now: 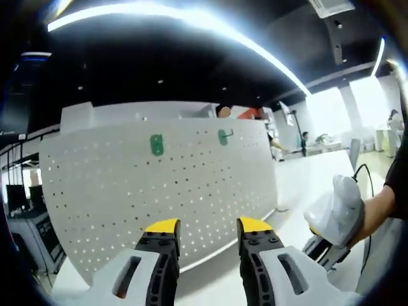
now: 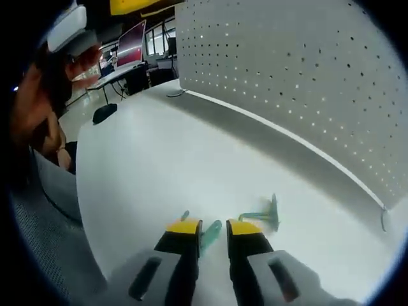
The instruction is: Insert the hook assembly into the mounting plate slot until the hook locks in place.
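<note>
Hooks lie loose on the desk, nothing gripped yet

Your left tool [image 1: 207, 228] is released before the pegboard [image 1: 159, 191]; your right tool [image 2: 213, 228], also released, straddles one teal hook [image 2: 210, 234], another hook [image 2: 264, 215] just right. Closing off-centre may flick it away.

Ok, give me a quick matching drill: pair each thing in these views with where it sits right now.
Things:
1. green flat plate
2. green wire hook
3. teal hook with backplate
4. teal piece

Places:
A. lying on the white table, just right of the right claw's tips
B. between the right claw's yellow tips
C. on the white perforated pegboard, upper left
D. on the pegboard, upper right

Pairs: 1-C, 2-D, 3-A, 4-B
</note>
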`<state>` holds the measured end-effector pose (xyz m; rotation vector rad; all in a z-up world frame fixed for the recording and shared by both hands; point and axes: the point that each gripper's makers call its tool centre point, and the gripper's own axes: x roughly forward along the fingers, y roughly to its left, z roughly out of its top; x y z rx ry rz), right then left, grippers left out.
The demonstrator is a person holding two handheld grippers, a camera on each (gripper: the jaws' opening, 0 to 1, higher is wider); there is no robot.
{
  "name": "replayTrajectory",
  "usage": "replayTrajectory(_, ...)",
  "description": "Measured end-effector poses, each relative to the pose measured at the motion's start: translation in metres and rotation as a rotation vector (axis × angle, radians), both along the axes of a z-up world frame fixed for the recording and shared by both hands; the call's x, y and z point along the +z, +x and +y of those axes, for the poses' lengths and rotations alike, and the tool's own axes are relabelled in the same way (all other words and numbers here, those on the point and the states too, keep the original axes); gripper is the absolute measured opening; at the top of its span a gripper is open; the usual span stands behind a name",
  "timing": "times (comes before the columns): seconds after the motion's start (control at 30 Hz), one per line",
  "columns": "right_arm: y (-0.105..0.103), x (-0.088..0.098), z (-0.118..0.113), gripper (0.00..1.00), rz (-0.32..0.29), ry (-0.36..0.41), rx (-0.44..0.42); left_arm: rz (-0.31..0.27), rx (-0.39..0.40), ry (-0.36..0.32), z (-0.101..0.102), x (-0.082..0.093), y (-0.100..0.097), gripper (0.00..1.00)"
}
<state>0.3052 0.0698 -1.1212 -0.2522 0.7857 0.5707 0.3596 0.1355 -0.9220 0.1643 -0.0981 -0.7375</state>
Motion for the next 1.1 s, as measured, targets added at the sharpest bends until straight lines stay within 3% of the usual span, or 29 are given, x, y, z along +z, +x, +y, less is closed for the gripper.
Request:
replayTrajectory(0.4, -0.0005, 0.0024, 0.0017, 0.04, -0.011, -0.005, 0.025, 0.001, -0.003, 0.002, 0.0, -0.0003, 0.0, 0.34)
replayTrajectory(1.1, 0.0003, 0.0043, -0.0009, 0.0, -0.019, -0.016, 0.025, -0.001, -0.008, 0.004, -0.0009, 0.0001, -0.0018, 0.33)
